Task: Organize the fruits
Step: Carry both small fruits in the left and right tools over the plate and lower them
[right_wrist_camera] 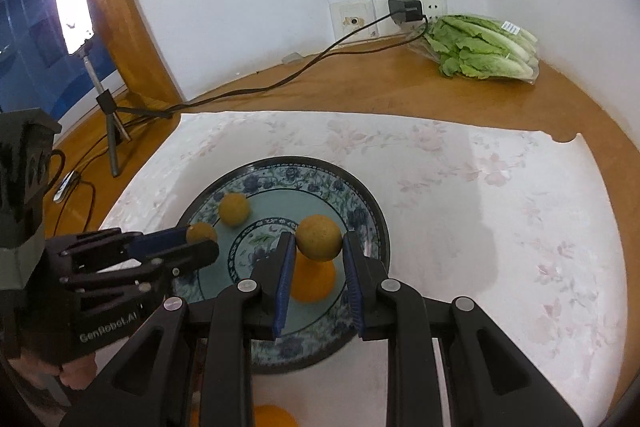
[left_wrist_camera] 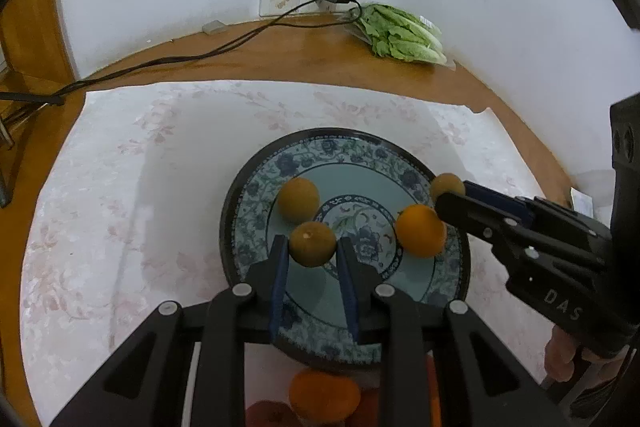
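Ochre first: counting three dull yellow-brown fruits, plus two bright oranges, five in all. Seeing one blue-patterned plate [left_wrist_camera: 256, 195] sitting on one pale floral cloth [left_wrist_camera: 120, 187] over the wooden table [left_wrist_camera: 320, 67].

Left gripper [left_wrist_camera: 312, 247] clamping ochre fruit one [left_wrist_camera: 312, 243] over the plate's near-left part, pads touching both sides. Right gripper [right_wrist_camera: 319, 243] clamping ochre fruit two [right_wrist_camera: 319, 237] over the plate's right side, directly above the plated orange [right_wrist_camera: 314, 281] in its own view. Ochre fruit three [left_wrist_camera: 298, 199] resting loose on the plate, toward the left rim.

Second orange [left_wrist_camera: 324, 393] lying off the plate, just beside its near edge, half hidden under the gripper frame.

Beyond the cloth: one bagged lettuce [right_wrist_camera: 484, 47] against the wall, one charger [right_wrist_camera: 406, 10] plugged in, one phone on a tripod [right_wrist_camera: 74, 13].
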Available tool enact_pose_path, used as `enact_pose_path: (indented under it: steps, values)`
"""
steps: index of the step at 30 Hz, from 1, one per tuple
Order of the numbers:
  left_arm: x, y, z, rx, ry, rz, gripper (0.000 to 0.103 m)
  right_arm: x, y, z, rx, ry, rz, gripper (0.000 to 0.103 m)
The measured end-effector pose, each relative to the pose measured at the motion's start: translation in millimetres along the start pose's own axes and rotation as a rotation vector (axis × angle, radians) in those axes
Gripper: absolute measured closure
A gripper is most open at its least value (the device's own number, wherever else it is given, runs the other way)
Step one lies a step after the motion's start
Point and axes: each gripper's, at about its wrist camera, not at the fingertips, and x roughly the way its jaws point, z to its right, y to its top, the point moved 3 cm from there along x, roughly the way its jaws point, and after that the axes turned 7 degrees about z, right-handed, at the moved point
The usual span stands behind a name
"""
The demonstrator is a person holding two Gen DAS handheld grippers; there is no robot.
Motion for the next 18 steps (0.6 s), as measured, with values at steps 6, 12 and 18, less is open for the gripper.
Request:
enact_pose_path:
  steps: [6,12,18]
  values:
    - [13.1,1.1,0.9,-0.008,0.000,-0.015,0.078,13.2,1.6,4.3,0.004,-0.003,-0.013,0.078]
    - [19.9,2.8,1.1,-0.005,0.012,-0.010,0.078,18.4,5.3,10.9,0.022,0.000,-0.014,0.078]
    - [21.4,4.5,-0.8,-0.007,0.015,-0.006,0.078,23.2,5.7,13.6,0.033,0.001,-0.027,0.078]
